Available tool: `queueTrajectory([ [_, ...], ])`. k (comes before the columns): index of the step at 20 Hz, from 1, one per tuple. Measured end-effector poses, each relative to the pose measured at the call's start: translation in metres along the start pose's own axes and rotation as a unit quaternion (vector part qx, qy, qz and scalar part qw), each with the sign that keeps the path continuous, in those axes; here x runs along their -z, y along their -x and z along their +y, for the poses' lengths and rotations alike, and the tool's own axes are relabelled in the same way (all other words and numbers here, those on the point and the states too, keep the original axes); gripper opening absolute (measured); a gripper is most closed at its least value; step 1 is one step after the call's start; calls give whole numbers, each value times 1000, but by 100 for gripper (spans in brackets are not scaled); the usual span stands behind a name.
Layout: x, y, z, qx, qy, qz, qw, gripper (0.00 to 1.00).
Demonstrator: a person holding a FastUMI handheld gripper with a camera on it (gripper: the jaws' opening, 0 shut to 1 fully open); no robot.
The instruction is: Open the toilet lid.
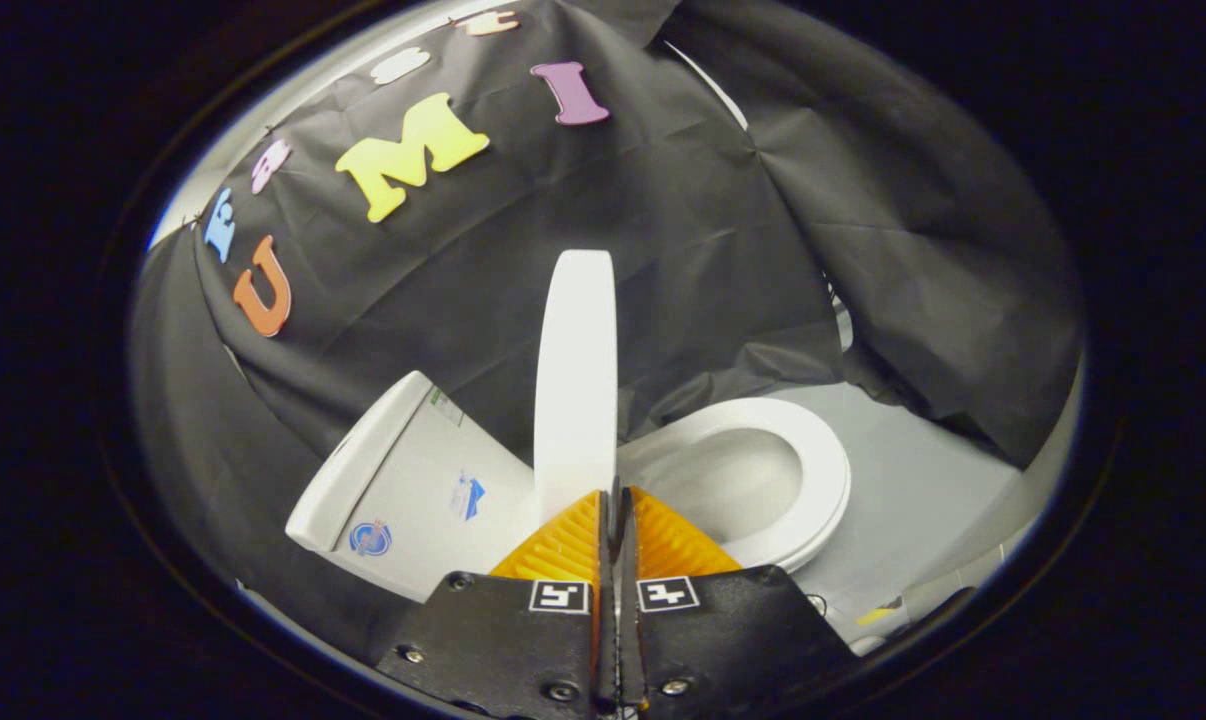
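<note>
The white toilet lid stands raised, seen edge-on, straight beyond my fingers. It rises between the tank on one side and the open seat ring with the bowl on the other. My gripper is shut, its two fingers pressed together with nothing between them. The tips sit right at the lid's lower end, slightly toward the seat side; I cannot tell whether they touch it.
Black cloth hangs close behind and around the toilet. A pale grey floor stretches out beyond the seat. A small yellow scrap lies on the floor near the toilet's base.
</note>
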State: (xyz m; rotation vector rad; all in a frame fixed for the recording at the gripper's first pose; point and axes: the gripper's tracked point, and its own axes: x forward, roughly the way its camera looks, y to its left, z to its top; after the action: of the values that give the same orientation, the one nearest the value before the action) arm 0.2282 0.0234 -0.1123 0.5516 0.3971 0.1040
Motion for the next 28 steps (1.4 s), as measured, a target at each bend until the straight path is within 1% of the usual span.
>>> queueTrajectory([
  [10, 1, 0, 3, -5, 53, -16, 998, 7],
  [20, 3, 0, 6, -8, 99, -13, 995, 9],
  [28, 1, 0, 4, 8, 157, -23, 987, 10],
])
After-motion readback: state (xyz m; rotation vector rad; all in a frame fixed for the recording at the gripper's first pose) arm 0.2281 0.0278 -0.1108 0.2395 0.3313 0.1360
